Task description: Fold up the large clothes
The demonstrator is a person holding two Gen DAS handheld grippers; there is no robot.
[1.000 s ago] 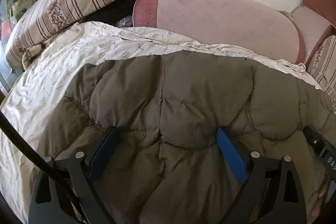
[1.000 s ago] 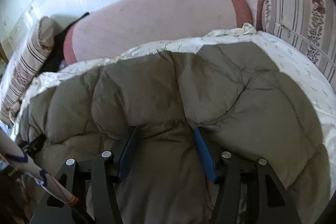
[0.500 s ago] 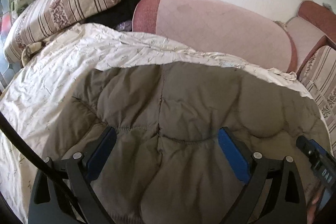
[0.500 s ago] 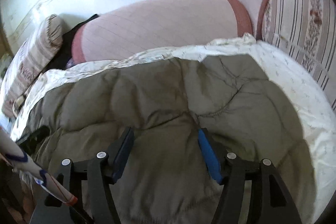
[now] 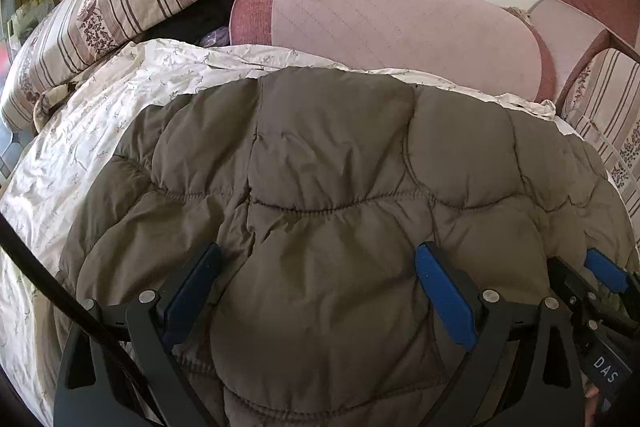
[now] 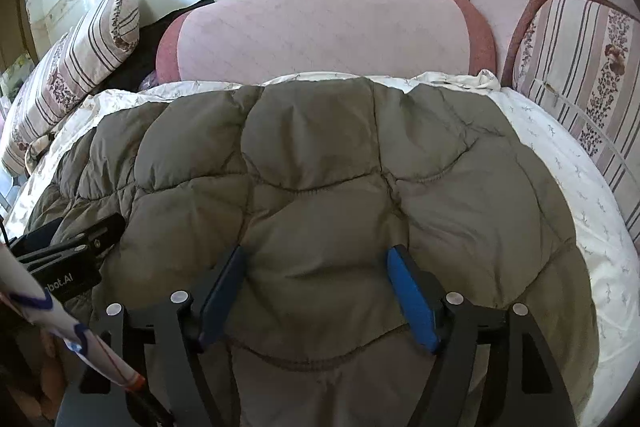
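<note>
On the sheet-covered bed [image 5: 92, 131] lay the olive quilted jacket [image 5: 332, 163]; the right gripper [image 6: 316, 291] was opening wider than a second before, releasing padding between its jaws; the left gripper [image 5: 316, 291] stood open astride it; fold apparently laid.

**What I can't make out from my two tongs**

The near hem of the quilted jacket [image 5: 340, 195] drops below the bottom edge of both views, so its lower end is lost to me. My own handles are cut off there too. The jacket covers most of the floral sheet [image 5: 100, 131]. A dark garment [image 5: 200, 15] sits half buried behind the striped pillow [image 5: 100, 11]; I cannot tell what it is. The pink cushion [image 6: 320, 35] hides the wall's base.
</note>
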